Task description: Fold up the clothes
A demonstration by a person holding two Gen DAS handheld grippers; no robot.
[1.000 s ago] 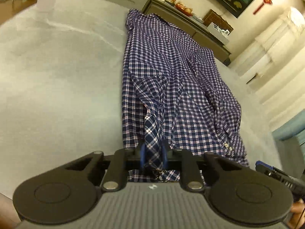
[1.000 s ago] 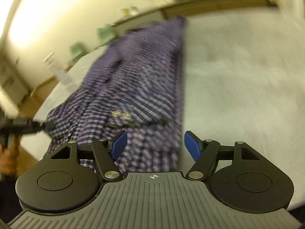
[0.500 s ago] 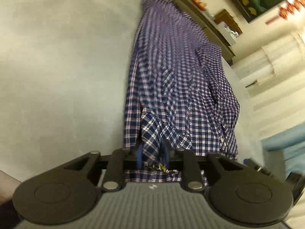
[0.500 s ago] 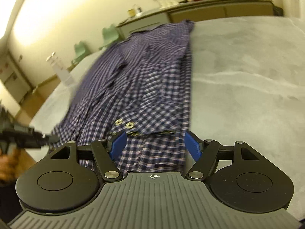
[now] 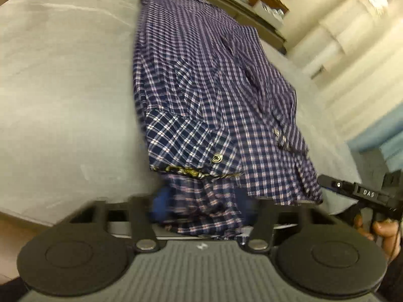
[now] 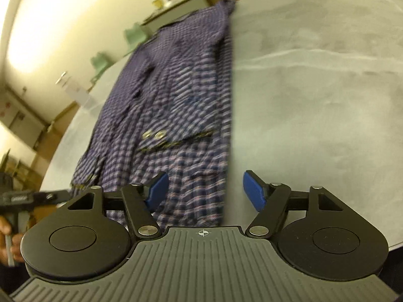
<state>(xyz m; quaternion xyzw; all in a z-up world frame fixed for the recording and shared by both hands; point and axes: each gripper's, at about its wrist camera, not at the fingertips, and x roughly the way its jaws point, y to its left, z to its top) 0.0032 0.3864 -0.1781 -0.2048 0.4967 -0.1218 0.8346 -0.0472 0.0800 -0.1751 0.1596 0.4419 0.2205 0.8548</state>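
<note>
A dark blue plaid shirt (image 5: 214, 75) lies lengthwise on the grey table (image 5: 63, 88), both sleeves folded in over the body. One buttoned cuff (image 5: 186, 146) rests on the shirt just ahead of my left gripper (image 5: 205, 201), which is open, its blurred blue pads either side of the near hem. In the right wrist view the shirt (image 6: 176, 95) runs away to the upper left, the other cuff (image 6: 173, 138) lying on it. My right gripper (image 6: 205, 190) is open over the hem's right edge, holding nothing.
The right gripper's body (image 5: 352, 188) and a hand (image 5: 382, 229) show at the left view's right edge. A low sideboard (image 5: 252, 12) stands behind the table. Green chairs (image 6: 133, 34) and a clear bottle (image 6: 73, 88) sit far left. Bare grey table (image 6: 314, 100) lies right of the shirt.
My left gripper has opened and let go of the sleeve cuff, which now lies on the shirt. The right gripper stayed open and shifted over the hem.
</note>
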